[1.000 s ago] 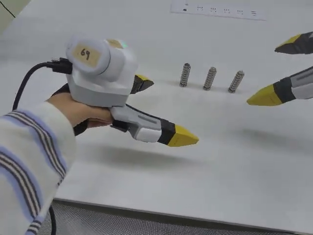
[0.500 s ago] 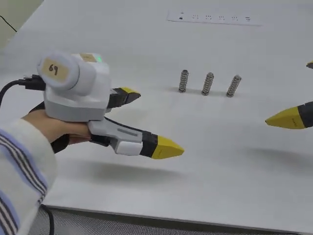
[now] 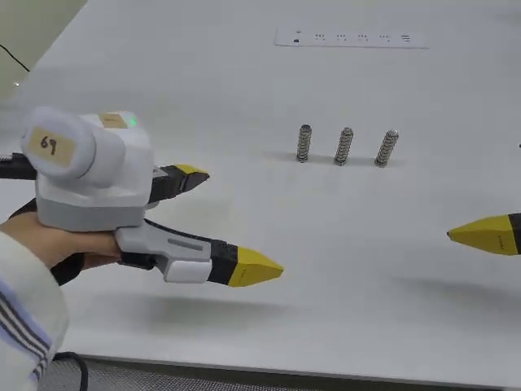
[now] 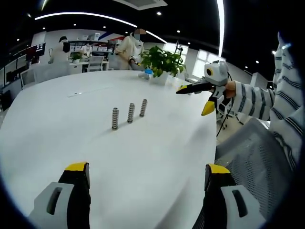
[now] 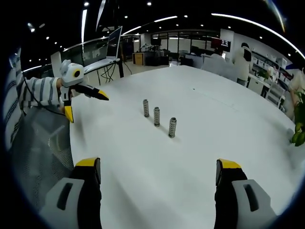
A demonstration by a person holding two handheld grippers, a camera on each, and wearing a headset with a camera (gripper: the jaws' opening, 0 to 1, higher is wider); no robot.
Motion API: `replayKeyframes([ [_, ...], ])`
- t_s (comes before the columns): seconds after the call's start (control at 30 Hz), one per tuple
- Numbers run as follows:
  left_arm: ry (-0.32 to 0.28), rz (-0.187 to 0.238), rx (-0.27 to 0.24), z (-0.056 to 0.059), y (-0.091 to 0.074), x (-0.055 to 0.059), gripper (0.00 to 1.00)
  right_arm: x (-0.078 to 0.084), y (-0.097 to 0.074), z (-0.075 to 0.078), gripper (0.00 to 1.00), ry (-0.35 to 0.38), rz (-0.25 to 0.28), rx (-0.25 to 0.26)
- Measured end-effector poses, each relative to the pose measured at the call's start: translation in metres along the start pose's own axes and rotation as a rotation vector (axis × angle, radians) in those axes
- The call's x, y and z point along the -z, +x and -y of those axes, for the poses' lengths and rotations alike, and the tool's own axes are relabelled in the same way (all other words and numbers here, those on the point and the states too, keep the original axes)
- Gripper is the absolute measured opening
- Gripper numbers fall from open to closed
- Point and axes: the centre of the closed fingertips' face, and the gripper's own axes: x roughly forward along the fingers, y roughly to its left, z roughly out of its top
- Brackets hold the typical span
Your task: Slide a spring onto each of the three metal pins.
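Three metal pins stand in a row on the white table, each with a coiled spring around it: the left spring, the middle spring and the right spring. My left gripper is held low at the near left, open, nothing between its yellow fingertips, well short of the pins. One yellow tip of my right gripper juts in from the right edge. Its own view shows the right gripper open and empty, the springs ahead. The left gripper view shows the same row of springs.
A white power strip lies flat at the far side of the table. The table's near edge runs along the bottom, with mesh below it. A potted plant and people stand beyond the table.
Both grippers have drawn back from the pins: the left one toward the near left, the right one off to the right. The springs stay on the pins.
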Motion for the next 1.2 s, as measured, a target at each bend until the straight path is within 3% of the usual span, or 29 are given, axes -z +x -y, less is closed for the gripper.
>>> replayKeyframes([
  [0.17, -0.065, 0.057, 0.0, 0.003, -0.006, -0.005, 0.98, -0.001, -0.006, -0.003, 0.99, 0.022, 0.037, 0.037],
  [0.4, -0.06, 0.041, -0.017, 0.009, -0.009, 0.0, 0.98, 0.002, -0.015, -0.018, 0.99, 0.066, 0.062, 0.069],
  [0.77, -0.056, 0.046, -0.059, 0.012, -0.013, -0.006, 0.98, 0.005, -0.025, -0.045, 0.99, 0.131, 0.09, 0.115],
  [0.97, -0.058, 0.046, -0.086, 0.015, -0.017, -0.007, 0.98, 0.011, -0.029, -0.05, 0.99, 0.185, 0.101, 0.138],
  [1.2, -0.025, 0.042, -0.125, 0.015, -0.024, -0.012, 0.98, 0.011, -0.03, -0.05, 0.99, 0.185, 0.104, 0.163],
])
